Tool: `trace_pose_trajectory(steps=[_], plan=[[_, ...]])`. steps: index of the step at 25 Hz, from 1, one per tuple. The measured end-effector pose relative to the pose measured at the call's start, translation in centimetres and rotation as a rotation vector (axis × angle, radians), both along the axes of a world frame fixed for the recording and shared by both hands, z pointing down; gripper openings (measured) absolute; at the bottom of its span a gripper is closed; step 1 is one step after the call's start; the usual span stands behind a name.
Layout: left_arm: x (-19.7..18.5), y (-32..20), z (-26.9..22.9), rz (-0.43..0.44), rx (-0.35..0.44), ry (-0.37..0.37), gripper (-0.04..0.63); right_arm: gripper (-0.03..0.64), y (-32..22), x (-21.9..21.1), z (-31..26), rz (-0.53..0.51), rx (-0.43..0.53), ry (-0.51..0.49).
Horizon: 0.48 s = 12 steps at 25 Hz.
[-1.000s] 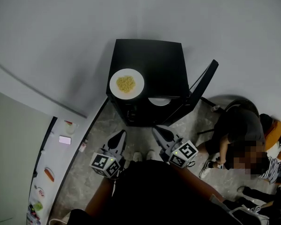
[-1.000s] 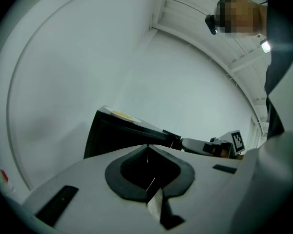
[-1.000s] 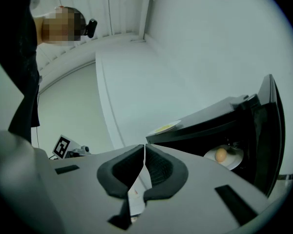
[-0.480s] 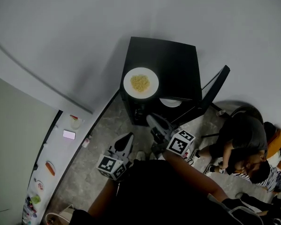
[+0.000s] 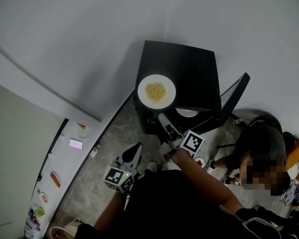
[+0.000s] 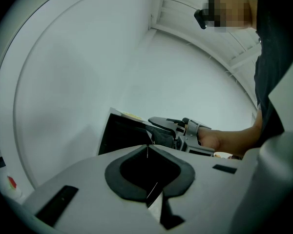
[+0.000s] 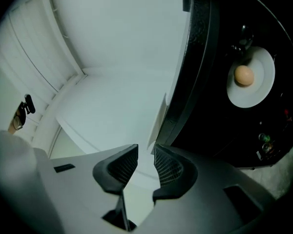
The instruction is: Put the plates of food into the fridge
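Observation:
A white plate of yellow food (image 5: 156, 91) sits on top of the small black fridge (image 5: 189, 68), whose door (image 5: 234, 97) stands open to the right. A second white plate (image 5: 187, 112), holding a round bun (image 7: 243, 75), lies inside the fridge. My right gripper (image 5: 164, 119) is rolled onto its side at the fridge's upper front edge. Its jaws have just been opening and stand open (image 7: 145, 155), with the top plate's rim (image 7: 158, 121) edge-on just ahead of the gap and nothing pressed between the pads. My left gripper (image 5: 136, 148) hangs back over the floor, shut and empty (image 6: 147, 150).
A person (image 5: 259, 143) sits on the floor right of the open door. At the left a white counter (image 5: 55, 163) carries a phone (image 5: 75, 144), a cup (image 5: 82, 130) and a sausage (image 5: 55, 179). A grey wall stands behind the fridge.
My right gripper has moved forward up to the fridge's top front edge, rolled onto its side and opened its jaws. The left gripper has shifted only slightly.

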<state>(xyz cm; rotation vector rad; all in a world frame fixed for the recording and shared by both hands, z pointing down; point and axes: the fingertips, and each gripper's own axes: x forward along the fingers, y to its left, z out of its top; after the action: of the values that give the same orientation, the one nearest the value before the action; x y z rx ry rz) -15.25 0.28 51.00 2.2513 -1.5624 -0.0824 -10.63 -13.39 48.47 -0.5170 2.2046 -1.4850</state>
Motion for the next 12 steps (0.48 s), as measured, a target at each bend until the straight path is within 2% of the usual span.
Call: trace_pose_trajectory(steps=[12], plan=[[-1.6, -1.8, 0.8, 0.010, -0.034, 0.018, 0.023, 0.117, -3.0, -2.3, 0.6, 0.010, -0.111, -0.069]])
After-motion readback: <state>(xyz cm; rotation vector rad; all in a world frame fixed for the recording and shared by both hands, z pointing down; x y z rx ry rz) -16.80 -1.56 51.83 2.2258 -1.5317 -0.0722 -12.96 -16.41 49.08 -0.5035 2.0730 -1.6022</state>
